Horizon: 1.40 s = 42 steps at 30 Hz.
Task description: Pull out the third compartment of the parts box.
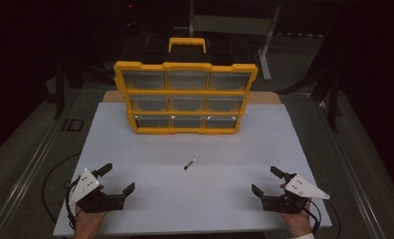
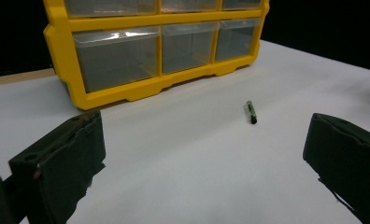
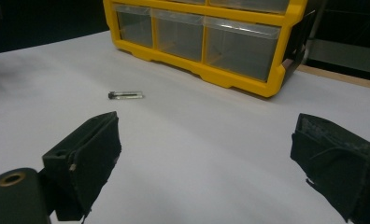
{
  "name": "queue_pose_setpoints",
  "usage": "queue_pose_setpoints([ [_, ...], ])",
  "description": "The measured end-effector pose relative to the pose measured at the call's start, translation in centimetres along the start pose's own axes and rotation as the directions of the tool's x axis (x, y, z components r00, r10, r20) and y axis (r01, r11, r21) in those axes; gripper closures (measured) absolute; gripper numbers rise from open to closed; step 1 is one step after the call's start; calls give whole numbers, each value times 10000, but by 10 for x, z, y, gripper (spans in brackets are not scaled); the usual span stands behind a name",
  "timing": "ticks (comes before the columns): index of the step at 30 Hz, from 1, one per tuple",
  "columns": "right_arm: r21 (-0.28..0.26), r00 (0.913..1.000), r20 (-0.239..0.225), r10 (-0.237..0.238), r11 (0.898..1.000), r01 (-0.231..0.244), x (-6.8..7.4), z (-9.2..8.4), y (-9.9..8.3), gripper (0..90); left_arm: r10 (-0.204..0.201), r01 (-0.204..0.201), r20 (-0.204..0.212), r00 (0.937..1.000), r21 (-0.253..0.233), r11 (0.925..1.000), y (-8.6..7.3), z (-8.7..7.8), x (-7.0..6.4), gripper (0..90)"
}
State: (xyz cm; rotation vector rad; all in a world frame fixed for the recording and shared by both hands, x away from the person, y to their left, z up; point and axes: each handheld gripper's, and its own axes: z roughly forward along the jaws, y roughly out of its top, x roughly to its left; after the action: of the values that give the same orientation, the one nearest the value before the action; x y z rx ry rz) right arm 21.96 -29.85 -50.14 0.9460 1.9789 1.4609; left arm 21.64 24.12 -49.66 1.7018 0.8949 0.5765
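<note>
We hold the left gripper (image 1: 116, 178) and right gripper (image 1: 267, 180) wide open and empty at the table's near corners; the small screw (image 1: 189, 164) lies between them, nearer the yellow drawer organizer (image 1: 186, 97); a clumsy pinch could roll it away.

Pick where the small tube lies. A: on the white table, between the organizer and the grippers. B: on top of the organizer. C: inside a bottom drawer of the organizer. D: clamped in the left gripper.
A: the tube lies bare on the table, in front of the organizer, apart from the open left gripper and right gripper.
</note>
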Motion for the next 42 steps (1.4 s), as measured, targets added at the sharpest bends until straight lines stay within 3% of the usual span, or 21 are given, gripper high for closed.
queue_pose_setpoints([
  [15,31,9997,-106,206,9998,-205,3,6,2,82,-67,67,-186,9998,10,10000,0,0,0,0],
  [22,-226,9992,-192,337,9992,-341,8,10,12,82,-112,114,-197,9997,91,9999,-1,2,0,0],
  [42,263,9990,-318,-310,9991,318,26,45,37,82,-102,106,-272,9996,138,9998,0,3,-3,0],
])
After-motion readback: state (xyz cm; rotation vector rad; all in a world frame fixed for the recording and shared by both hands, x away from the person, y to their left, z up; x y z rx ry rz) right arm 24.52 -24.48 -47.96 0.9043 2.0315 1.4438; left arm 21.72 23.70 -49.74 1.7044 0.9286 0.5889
